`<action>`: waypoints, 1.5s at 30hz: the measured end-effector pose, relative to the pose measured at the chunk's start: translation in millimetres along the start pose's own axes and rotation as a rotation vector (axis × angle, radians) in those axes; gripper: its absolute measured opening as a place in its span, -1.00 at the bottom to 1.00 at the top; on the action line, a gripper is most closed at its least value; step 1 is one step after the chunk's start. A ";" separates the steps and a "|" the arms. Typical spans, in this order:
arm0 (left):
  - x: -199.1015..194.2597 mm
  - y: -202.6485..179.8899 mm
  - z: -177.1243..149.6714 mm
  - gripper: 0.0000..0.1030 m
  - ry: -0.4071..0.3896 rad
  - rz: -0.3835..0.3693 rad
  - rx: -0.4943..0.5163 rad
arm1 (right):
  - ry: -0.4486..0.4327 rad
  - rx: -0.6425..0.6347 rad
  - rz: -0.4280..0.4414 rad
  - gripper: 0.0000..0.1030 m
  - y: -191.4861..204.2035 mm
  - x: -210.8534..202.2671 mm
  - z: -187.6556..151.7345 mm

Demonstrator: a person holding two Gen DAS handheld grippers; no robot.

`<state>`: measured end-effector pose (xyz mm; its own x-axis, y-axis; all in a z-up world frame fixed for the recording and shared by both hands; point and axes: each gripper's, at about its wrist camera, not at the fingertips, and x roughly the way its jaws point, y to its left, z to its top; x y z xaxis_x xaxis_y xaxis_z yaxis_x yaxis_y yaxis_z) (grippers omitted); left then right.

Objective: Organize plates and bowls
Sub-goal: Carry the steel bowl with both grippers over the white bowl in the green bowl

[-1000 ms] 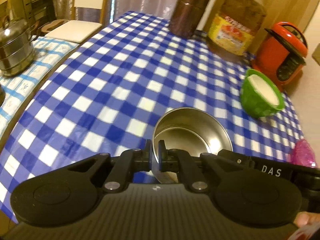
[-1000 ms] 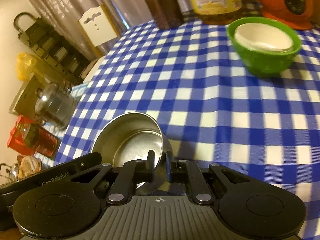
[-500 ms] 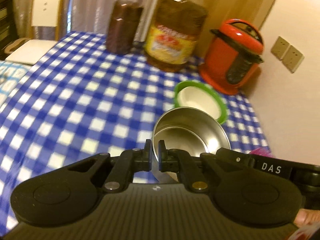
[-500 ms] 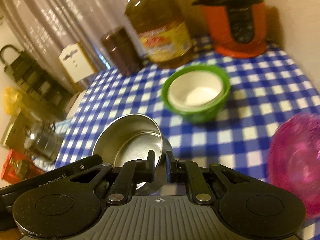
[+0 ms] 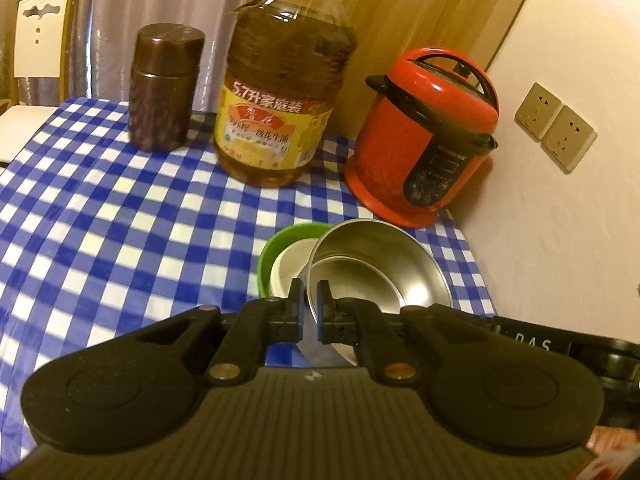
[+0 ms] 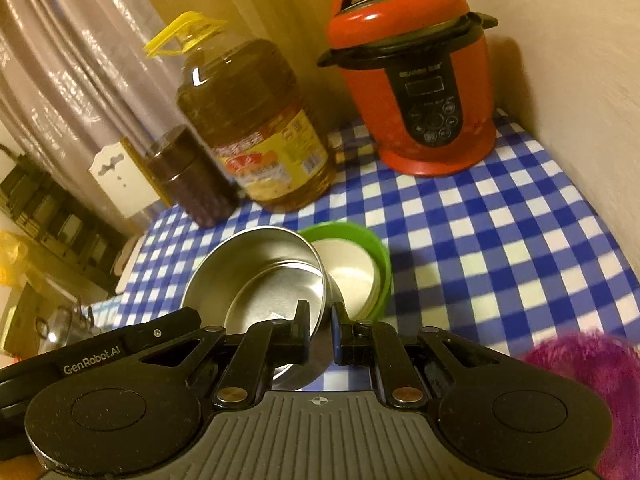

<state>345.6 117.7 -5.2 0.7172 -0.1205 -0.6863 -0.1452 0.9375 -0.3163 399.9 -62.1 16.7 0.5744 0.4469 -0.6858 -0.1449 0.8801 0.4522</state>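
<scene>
A steel bowl hangs in the air, held at opposite sides of its rim. My left gripper is shut on its left rim, and my right gripper is shut on its right rim. Just beyond and below it sits a green bowl with a white bowl nested inside, on the blue-and-white checked tablecloth. The steel bowl overlaps the green bowl's near edge in both views.
A large oil bottle, a brown canister and a red pressure cooker stand at the table's back. The wall runs along the right edge. A pink fuzzy thing lies at the near right. A white chair stands back left.
Both grippers carried the steel bowl across the table toward the back right corner and slightly up. The green bowl, once far off, now lies right beneath the steel bowl's far edge.
</scene>
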 end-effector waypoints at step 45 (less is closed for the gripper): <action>71.7 5.9 20.5 -0.91 0.051 0.012 0.037 | 0.041 -0.001 -0.047 -0.81 -25.6 67.9 24.0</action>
<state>410.1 121.3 -42.9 0.6801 -0.1251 -0.7224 -0.1274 0.9502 -0.2844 462.0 -58.2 -27.7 0.5471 0.4113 -0.7290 -0.1192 0.9004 0.4185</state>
